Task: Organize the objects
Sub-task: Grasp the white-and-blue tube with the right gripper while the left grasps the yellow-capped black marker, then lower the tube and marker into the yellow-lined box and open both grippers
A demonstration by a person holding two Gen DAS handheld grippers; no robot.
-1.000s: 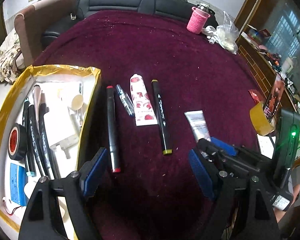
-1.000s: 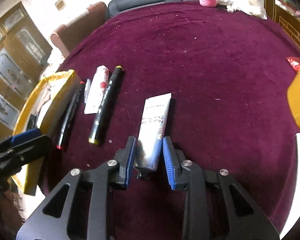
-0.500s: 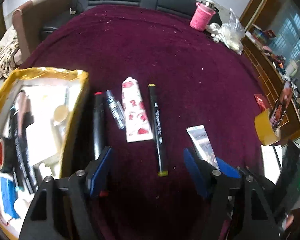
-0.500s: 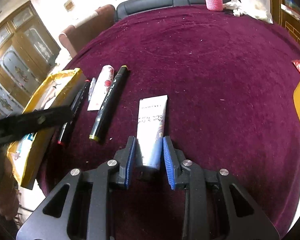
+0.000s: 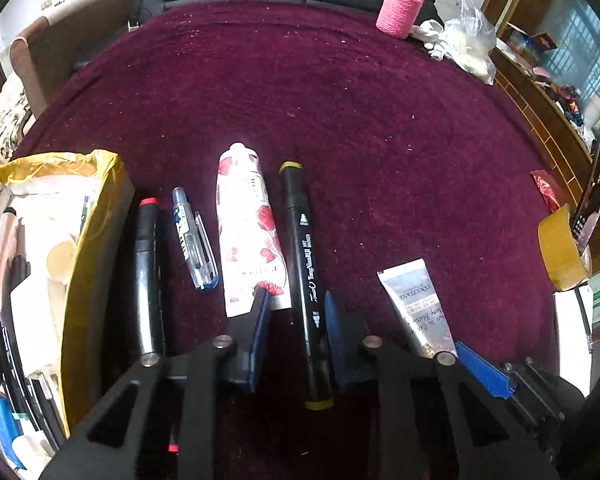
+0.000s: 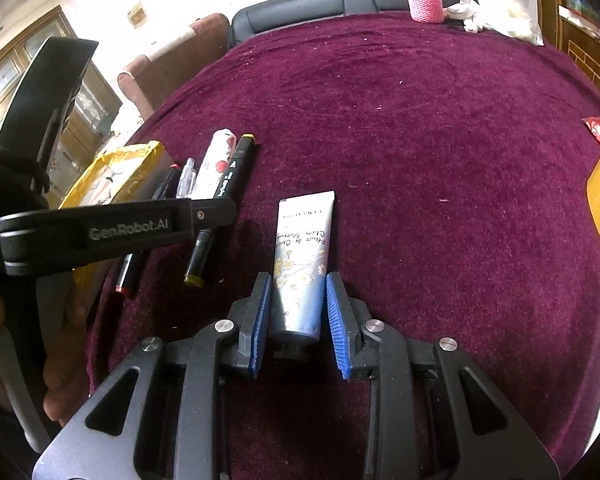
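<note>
Burgundy velvet covers the table (image 5: 380,128), and everything in play lies on the part of it nearest the person, toward the left edge where the gold-lined box (image 5: 96,236) sits with tape, pens and tubes already inside. Beside the box a row lies parallel, long axes running from the near edge toward the far edge: a red-capped marker (image 5: 148,276), a clear pen (image 5: 192,240), a floral tube (image 5: 248,236), then the black marker with yellow ends (image 5: 306,280). The left gripper (image 5: 294,340) is lined up with that black marker, its fingers straddling the near half of the barrel so the marker's axis runs straight between them; the jaws are narrowed but a gap shows on both sides, so they look not yet closed on it, and the left pad overlaps the floral tube's near corner. To the right and well apart from the row lies the pale blue hand-cream tube (image 6: 300,264), cap toward the near edge. The right gripper (image 6: 296,320) frames its cap end, jaws moderately open with a sliver of space each side. Each hand seems set for its own pick; a straight squeeze should do, and the left must avoid dragging the floral tube.
</note>
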